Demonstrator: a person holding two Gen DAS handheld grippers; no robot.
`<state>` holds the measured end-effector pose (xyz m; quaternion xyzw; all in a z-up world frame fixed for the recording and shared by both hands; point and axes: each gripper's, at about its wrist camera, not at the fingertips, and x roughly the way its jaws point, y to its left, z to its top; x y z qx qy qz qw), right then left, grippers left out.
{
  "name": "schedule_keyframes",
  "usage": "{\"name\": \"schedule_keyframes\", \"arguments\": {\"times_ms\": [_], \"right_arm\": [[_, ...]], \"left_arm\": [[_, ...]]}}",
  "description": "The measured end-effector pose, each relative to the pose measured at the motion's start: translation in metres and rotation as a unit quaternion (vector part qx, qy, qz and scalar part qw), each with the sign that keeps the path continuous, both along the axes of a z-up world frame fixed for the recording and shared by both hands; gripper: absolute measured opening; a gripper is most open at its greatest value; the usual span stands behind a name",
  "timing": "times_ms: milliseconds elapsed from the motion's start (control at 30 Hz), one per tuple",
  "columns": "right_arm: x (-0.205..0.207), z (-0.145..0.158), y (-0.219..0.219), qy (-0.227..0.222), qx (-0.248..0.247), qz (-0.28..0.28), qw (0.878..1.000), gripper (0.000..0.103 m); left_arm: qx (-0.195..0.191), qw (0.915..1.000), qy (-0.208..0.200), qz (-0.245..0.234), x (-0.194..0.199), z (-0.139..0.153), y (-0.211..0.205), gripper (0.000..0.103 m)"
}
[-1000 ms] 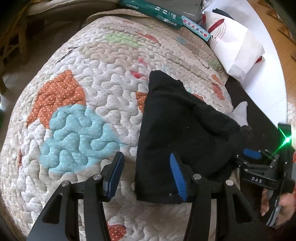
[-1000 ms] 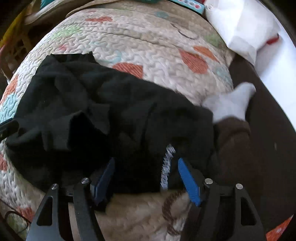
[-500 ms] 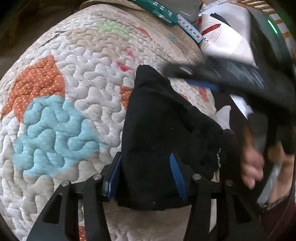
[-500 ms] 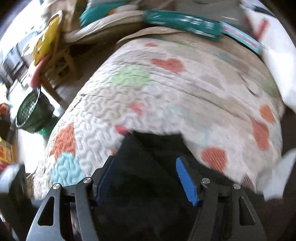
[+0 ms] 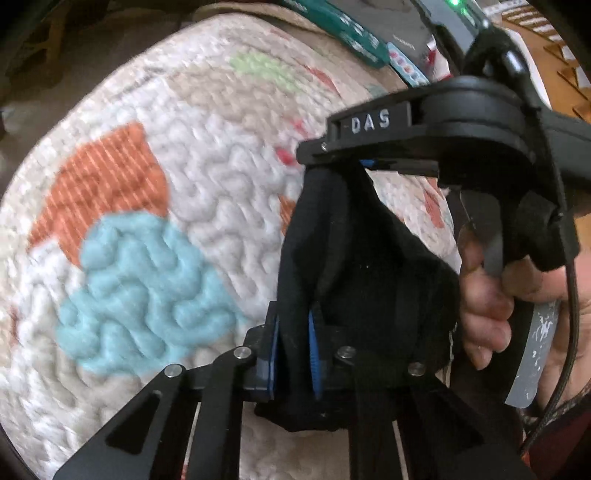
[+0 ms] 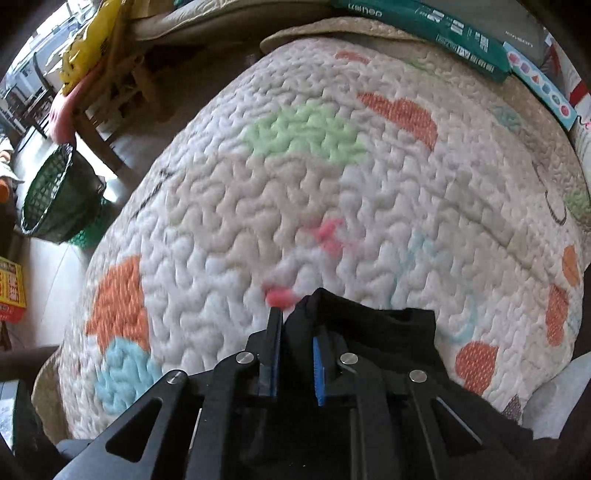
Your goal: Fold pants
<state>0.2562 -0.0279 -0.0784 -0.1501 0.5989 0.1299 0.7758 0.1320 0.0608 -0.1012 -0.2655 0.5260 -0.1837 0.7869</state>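
Black pants point(image 5: 369, 277) lie bunched on a quilted cover point(image 5: 147, 184) with orange, blue and green patches. My left gripper point(image 5: 294, 354) is closing, and its blue pads pinch the near edge of the cloth. In the left wrist view my right gripper point(image 5: 365, 164) comes in from the upper right and grips the far corner of the pants. A hand point(image 5: 484, 306) holds its handle. In the right wrist view the right gripper point(image 6: 296, 362) is closing with a fold of the pants point(image 6: 388, 332) squeezed between its pads over the quilt point(image 6: 295, 184).
A long green box point(image 6: 424, 26) lies along the far edge of the quilt. Off the quilt's left side stand a green mesh basket point(image 6: 55, 195) and a chair with a yellow bag point(image 6: 92, 40). White cloth point(image 6: 554, 402) lies at the right.
The right gripper swung from the pants' near right side to their far corner. Both grippers went from open to closed on the black cloth. The left gripper edged forward onto the near edge.
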Motion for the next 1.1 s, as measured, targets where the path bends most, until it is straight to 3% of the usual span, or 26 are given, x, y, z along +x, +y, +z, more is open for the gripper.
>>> {"name": "schedule_keyframes", "arguments": {"times_ms": [133,233,267,300,367,467,533,700,767,933,1033,1100], "right_arm": [[0.019,0.004,0.009,-0.011,0.013,-0.010,1.000,0.015],[0.022,-0.006,0.013,-0.007,-0.003,-0.006,1.000,0.025],[0.018,-0.006,0.011,-0.012,-0.009,-0.002,1.000,0.037],[0.010,-0.005,0.008,-0.032,-0.025,-0.002,0.999,0.054],[-0.009,0.006,-0.005,-0.082,-0.037,-0.013,0.996,0.066],[-0.049,0.028,-0.031,-0.151,-0.023,-0.026,0.988,0.068],[-0.069,0.030,-0.040,-0.171,-0.037,-0.017,0.984,0.071],[-0.093,0.000,-0.058,-0.120,-0.090,-0.002,0.989,0.072],[-0.105,0.003,-0.076,-0.117,-0.059,-0.026,0.991,0.073],[-0.144,0.001,-0.123,-0.073,0.011,-0.112,0.991,0.086],[-0.158,0.002,-0.151,-0.047,0.061,-0.164,0.983,0.088],[-0.166,0.012,-0.161,-0.066,0.088,-0.189,0.976,0.088]], "left_arm": [[-0.010,0.9992,0.014,0.037,0.016,-0.003,0.023,0.019],[-0.023,0.9985,0.022,0.045,0.015,-0.007,0.030,0.019],[-0.017,0.9987,0.017,0.045,0.013,-0.004,0.029,0.019],[-0.005,0.9991,0.010,0.042,0.011,0.000,0.028,0.019],[0.015,0.9992,-0.011,0.036,0.003,0.010,0.026,0.020],[0.026,0.9982,-0.037,0.039,0.000,0.026,0.022,0.029],[0.031,0.9975,-0.046,0.042,-0.001,0.029,0.025,0.034],[0.039,0.9975,-0.029,0.052,-0.006,0.021,0.035,0.035],[0.033,0.9978,-0.017,0.056,-0.006,0.015,0.038,0.038],[0.009,0.9977,0.004,0.066,-0.008,0.007,0.047,0.041],[0.020,0.9978,-0.007,0.062,-0.009,0.012,0.043,0.042],[0.032,0.9977,-0.019,0.057,-0.011,0.017,0.039,0.046]]}}
